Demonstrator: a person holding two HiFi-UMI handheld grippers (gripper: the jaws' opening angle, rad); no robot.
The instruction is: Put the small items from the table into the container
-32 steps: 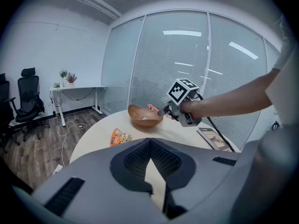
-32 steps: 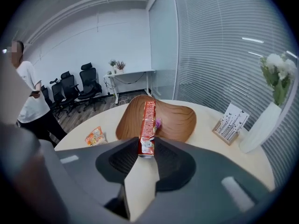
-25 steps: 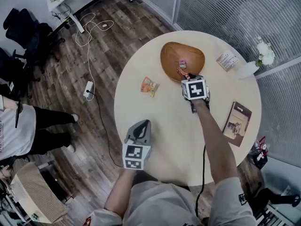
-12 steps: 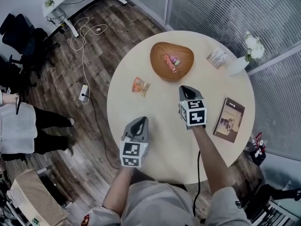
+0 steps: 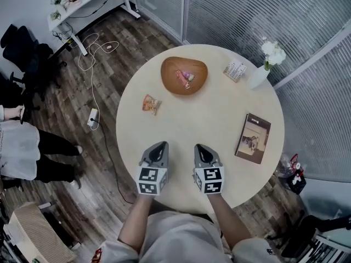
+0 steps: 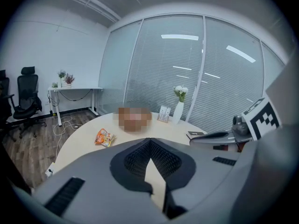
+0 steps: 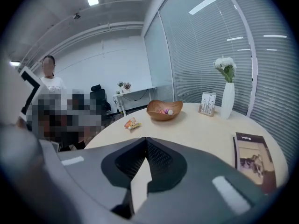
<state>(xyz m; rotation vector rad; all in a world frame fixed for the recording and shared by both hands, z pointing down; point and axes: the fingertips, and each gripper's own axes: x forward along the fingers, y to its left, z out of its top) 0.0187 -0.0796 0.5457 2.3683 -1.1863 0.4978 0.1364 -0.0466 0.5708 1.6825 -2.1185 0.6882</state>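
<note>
Round pale counter (image 5: pixel 197 119), seen from above. Both grippers sit at its lower edge, side by side, pointing toward the top of the frame.

Left gripper (image 5: pixel 159 145): jaws together at the tip, nothing between them (its own view shows the same, (image 6: pixel 150 141)).

Right gripper (image 5: pixel 200 147): jaws closed too, empty; tips meet in its own view (image 7: pixel 146 140).

Container: a wooden bowl (image 5: pixel 197 78), upper middle of the counter, well apart from both grippers. Inside it lie a pink-red packet (image 5: pixel 181 76) and a small pale item (image 5: pixel 190 75) just beside it. From the right gripper view the bowl (image 7: pixel 161 114) stands at centre, far across the counter.

One small item lies loose: an orange snack packet (image 5: pixel 150 104), flat on the counter, below and left of the bowl, near the left rim. It shows in the left gripper view at left centre (image 6: pixel 104 137) and in the right gripper view left of the bowl (image 7: pixel 132 123).

Other things on the counter: a small printed card (image 5: pixel 235 70) right of the bowl, a white vase (image 5: pixel 256 76) with white flowers beside it at the upper right, and a dark book (image 5: pixel 253 138) lying flat at the right.

A person (image 5: pixel 16 149) stands on the wooden floor at the far left.
</note>
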